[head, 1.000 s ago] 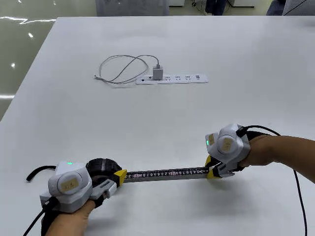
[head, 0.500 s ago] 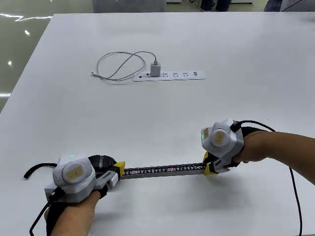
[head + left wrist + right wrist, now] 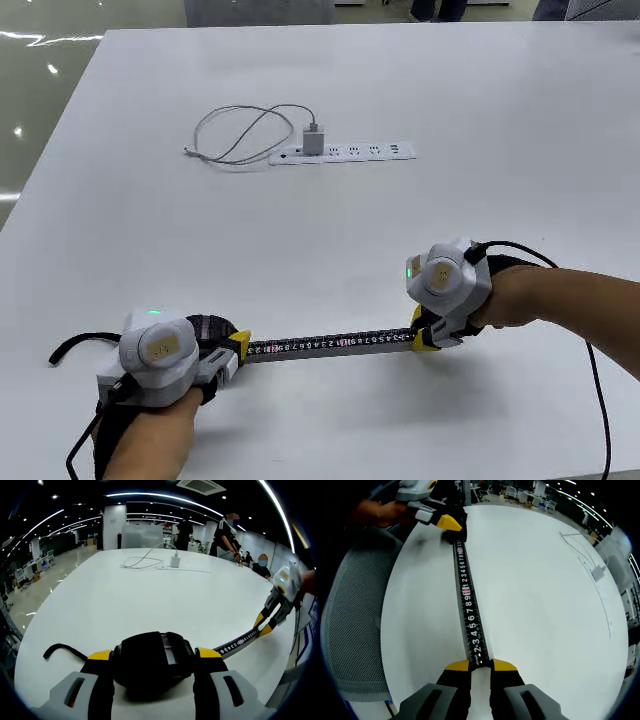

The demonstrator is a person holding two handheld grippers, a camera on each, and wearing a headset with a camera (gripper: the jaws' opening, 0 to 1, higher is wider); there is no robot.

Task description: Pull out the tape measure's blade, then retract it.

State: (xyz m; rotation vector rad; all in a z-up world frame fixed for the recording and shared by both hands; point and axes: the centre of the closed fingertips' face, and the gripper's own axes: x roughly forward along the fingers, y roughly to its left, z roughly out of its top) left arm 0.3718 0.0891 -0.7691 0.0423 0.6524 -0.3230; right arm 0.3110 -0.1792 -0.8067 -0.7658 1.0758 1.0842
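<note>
A black tape measure case (image 3: pixel 152 660) sits between the yellow-tipped jaws of my left gripper (image 3: pixel 225 352), which is shut on it at the table's near left. A black wrist strap (image 3: pixel 62 650) trails off its left side. The dark numbered blade (image 3: pixel 330 345) runs flat over the white table to my right gripper (image 3: pixel 428 338), which is shut on the blade's end. In the right gripper view the blade (image 3: pixel 468 610) stretches away to the case (image 3: pixel 455 530) and the left gripper (image 3: pixel 445 522).
A white power strip (image 3: pixel 345 152) with a plugged-in charger (image 3: pixel 313 142) and a looped grey cable (image 3: pixel 240 135) lies in the middle of the table (image 3: pixel 500 120). The table's near edge is close below both hands. A mesh chair (image 3: pixel 355 625) stands beside it. People are at the far side of the room.
The right gripper has moved a little left, toward the case, still holding the blade's end. The pulled-out length is slightly shorter. The head camera has shifted a bit.
</note>
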